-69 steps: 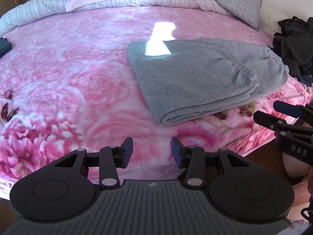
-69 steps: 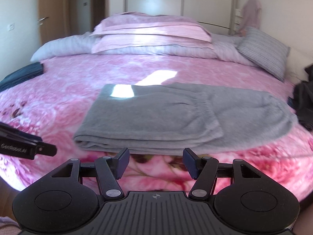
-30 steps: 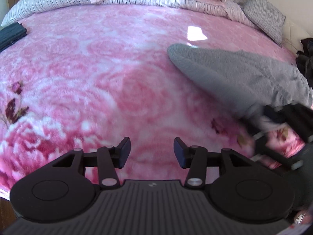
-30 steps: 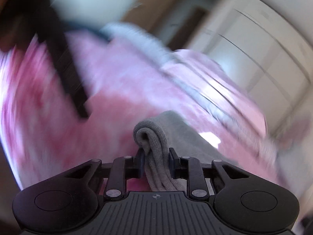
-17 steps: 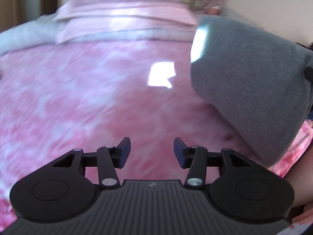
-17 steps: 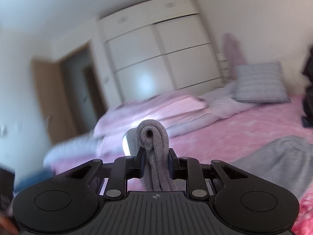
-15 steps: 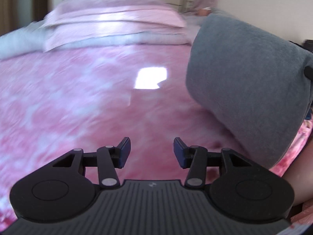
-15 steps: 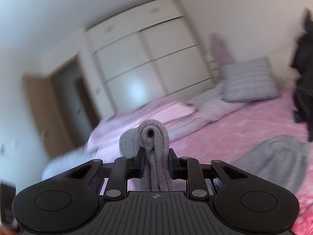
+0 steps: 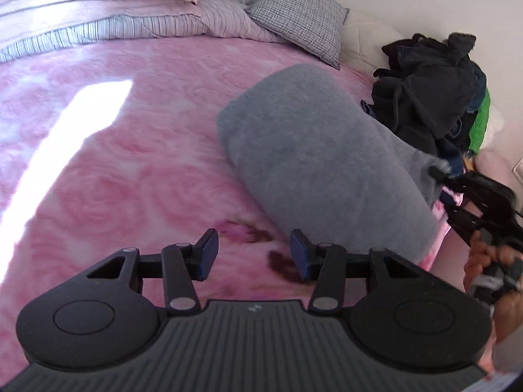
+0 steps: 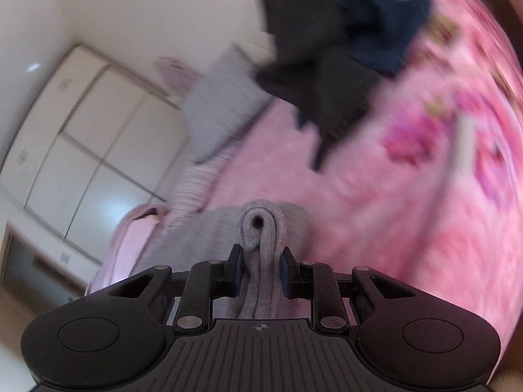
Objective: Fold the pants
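Pants point(image 9: 320, 163), grey and folded thick, pinched in right tongs point(image 10: 261, 269); left tongs point(image 9: 254, 251) part-open, empty.

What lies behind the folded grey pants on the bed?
Behind the grey pants sits a pile of dark clothes with a green item, and a checked pillow. The pile's lower edge is covered by the pants.

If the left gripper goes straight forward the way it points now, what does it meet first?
Most likely the pink blanket: the open left gripper points down at bare bedding. The grey pants lie just to its right, probably beside that line.
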